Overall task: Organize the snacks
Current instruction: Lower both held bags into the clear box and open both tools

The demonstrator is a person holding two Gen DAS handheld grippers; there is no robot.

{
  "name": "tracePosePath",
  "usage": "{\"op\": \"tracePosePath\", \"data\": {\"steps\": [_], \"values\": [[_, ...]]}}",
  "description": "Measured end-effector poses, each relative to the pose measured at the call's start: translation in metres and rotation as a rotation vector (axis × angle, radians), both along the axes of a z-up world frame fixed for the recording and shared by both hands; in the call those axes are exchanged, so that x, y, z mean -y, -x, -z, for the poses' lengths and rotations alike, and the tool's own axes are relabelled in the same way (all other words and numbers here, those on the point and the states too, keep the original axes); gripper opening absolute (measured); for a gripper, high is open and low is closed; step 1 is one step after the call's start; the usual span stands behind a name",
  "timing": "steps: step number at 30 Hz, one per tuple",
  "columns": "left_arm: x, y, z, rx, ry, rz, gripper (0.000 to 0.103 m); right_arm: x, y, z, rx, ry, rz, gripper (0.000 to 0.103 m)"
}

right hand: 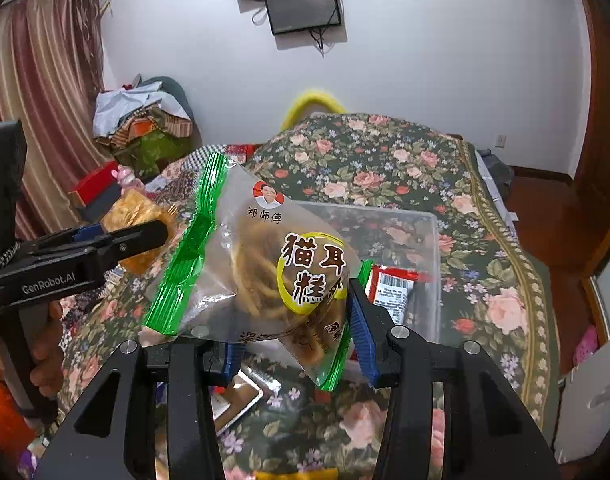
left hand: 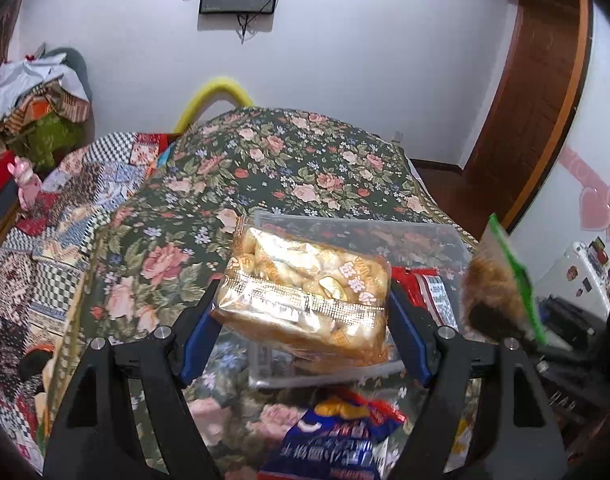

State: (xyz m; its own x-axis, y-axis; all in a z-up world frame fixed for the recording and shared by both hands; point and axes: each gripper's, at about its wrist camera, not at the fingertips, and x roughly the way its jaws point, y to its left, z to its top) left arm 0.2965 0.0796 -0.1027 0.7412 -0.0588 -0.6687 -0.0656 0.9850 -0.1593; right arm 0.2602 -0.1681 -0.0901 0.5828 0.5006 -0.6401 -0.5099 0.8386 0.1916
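Observation:
My left gripper is shut on a clear bag of golden puffed snacks, held above the near edge of a clear plastic bin. My right gripper is shut on a clear green-edged bag of brown twisted snacks, held above the floral cloth, left of the bin. A red snack packet lies inside the bin. The green-edged bag also shows at the right of the left wrist view. The left gripper with its golden bag shows at the left of the right wrist view.
A floral cloth covers the table. A blue snack bag and other packets lie on it near me. A silver packet lies under my right gripper. A cluttered patchwork surface is left; wooden door frame right.

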Motion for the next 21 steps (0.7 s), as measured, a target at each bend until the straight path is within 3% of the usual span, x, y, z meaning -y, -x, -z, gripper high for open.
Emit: {"op": "tracePosePath", "data": {"steps": [13,19,21], "values": [[0.006,-0.042,0.034,-0.096,0.01,-0.013,0.077,-0.024,-0.038,0.036,-0.113,0.041,-0.005,0.043],[0.01,-0.038,0.032,-0.07,-0.01,-0.006,0.077,-0.03,-0.035,0.043,-0.117,0.09,-0.004,0.045],[0.013,-0.034,0.029,-0.061,-0.028,0.003,0.078,-0.031,-0.034,0.042,-0.115,0.101,-0.003,0.05]]}}
